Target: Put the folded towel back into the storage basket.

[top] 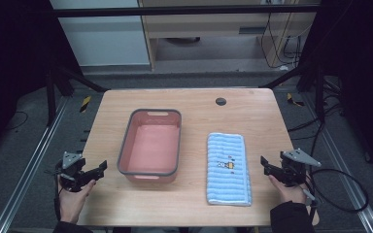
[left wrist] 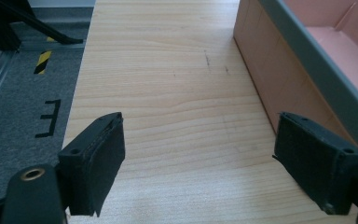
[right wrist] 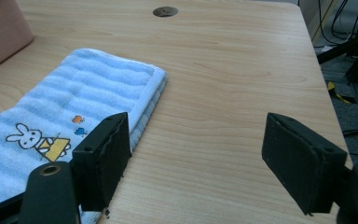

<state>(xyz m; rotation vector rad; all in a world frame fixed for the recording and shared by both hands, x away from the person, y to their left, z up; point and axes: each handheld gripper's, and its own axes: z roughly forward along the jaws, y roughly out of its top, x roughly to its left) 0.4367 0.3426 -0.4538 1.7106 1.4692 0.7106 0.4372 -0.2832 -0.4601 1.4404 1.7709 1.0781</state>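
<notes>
A folded blue towel (top: 228,169) lay on the bench (top: 194,104), right of a pink tub (top: 150,144). The right claw (top: 263,162) stood wide just beside it; the left claw (top: 102,167) gaped empty near the tub.

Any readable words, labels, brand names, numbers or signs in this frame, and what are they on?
No readable text anywhere.
Blue striped towel: a picture only, a white rabbit with two small shapes beside it, no lettering.
Pink bin: no label or mark to be seen.
Table: a dark round cap, unmarked.
Floor: yellow-and-black striped tape and a black mark shaped like an "E", likely a floor marking.
</notes>
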